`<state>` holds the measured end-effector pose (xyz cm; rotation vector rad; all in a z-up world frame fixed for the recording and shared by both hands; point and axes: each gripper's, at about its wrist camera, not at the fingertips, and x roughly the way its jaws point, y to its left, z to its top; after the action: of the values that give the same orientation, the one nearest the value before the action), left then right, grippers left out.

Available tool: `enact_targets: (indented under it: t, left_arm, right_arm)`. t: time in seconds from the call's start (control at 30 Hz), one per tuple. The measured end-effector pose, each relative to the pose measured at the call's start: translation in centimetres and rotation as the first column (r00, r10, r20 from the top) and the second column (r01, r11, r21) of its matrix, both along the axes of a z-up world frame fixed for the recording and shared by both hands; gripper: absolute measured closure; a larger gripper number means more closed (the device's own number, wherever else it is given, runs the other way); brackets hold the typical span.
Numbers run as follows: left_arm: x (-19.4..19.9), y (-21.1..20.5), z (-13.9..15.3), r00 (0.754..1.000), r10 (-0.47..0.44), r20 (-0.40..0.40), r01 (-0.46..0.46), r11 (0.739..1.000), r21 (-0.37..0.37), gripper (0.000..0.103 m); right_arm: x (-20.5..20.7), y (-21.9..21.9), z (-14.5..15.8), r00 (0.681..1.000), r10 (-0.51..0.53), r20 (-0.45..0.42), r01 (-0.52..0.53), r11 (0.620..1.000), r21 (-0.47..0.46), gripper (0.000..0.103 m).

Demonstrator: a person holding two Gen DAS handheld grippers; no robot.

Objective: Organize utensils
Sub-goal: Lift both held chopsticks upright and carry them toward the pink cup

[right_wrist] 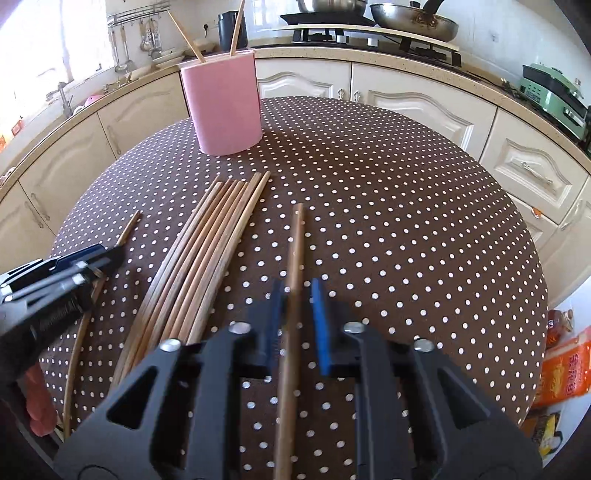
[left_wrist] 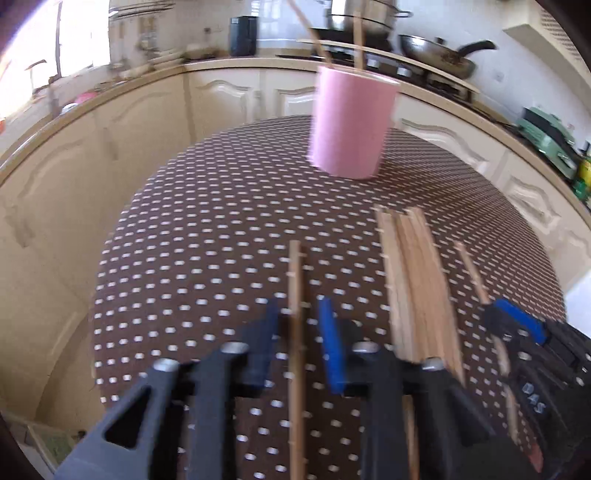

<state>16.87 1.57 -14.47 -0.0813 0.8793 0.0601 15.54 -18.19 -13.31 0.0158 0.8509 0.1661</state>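
Nearest us, our right gripper (right_wrist: 297,295) was clamped on a thin wooden chopstick (right_wrist: 293,258), our left gripper (left_wrist: 297,317) on another. Both sticks pointed lengthwise toward the pink cylindrical holder (right_wrist: 223,107), standing ahead on the dotted brown counter (right_wrist: 406,221), slightly nearer the left.

The right gripper (right_wrist: 297,295) was closed on a single wooden chopstick (right_wrist: 294,243) above the polka-dot tablecloth (right_wrist: 406,221). A bundle of chopsticks (right_wrist: 207,258) lay just left of it. The left gripper (right_wrist: 107,258) gripped another chopstick (right_wrist: 131,225) at far left. The pink cup (right_wrist: 223,107) held two chopsticks (right_wrist: 188,35).
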Motion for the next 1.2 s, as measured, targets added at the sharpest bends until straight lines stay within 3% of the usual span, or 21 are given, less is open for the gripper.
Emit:
enact_targets:
  t: [0.1, 0.17, 0.4, 0.6, 0.93, 1.2]
  left_arm:
    - [0.2, 1.0, 0.1, 1.000, -0.009, -0.002, 0.009, 0.999, -0.038, 0.097]
    - [0.2, 1.4, 0.2, 1.000, 0.007, 0.007, -0.007, 1.000, -0.021, 0.097]
    - [-0.2, 2.0, 1.6, 0.998, 0.007, 0.063, -0.005, 0.999, -0.043, 0.097]
    - [-0.4, 1.7, 3.6, 0.992, 0.013, 0.128, -0.005, 0.998, -0.063, 0.097]
    - [-1.3, 0.7, 8.4, 0.961, 0.004, 0.278, 0.013, 0.998, -0.059, 0.097]
    - [-2.1, -0.3, 11.4, 0.935, -0.014, 0.353, 0.033, 0.998, -0.047, 0.097]
  right_arm:
    - [-0.1, -0.5, 0.1, 1.000, 0.015, -0.002, -0.014, 0.999, 0.041, 0.096]
    - [-0.1, -0.8, 0.2, 1.000, 0.021, -0.002, -0.021, 0.997, 0.072, 0.096]
    - [-0.4, -2.3, 1.5, 0.997, -0.060, 0.041, 0.053, 0.985, 0.162, 0.096]
    - [-0.8, -3.0, 3.8, 0.989, -0.083, 0.119, 0.061, 0.982, 0.177, 0.096]
    - [-1.6, -3.7, 7.9, 0.961, -0.098, 0.259, 0.046, 0.979, 0.200, 0.096]
    - [-2.4, -4.0, 10.4, 0.931, -0.123, 0.343, 0.048, 0.975, 0.218, 0.096]
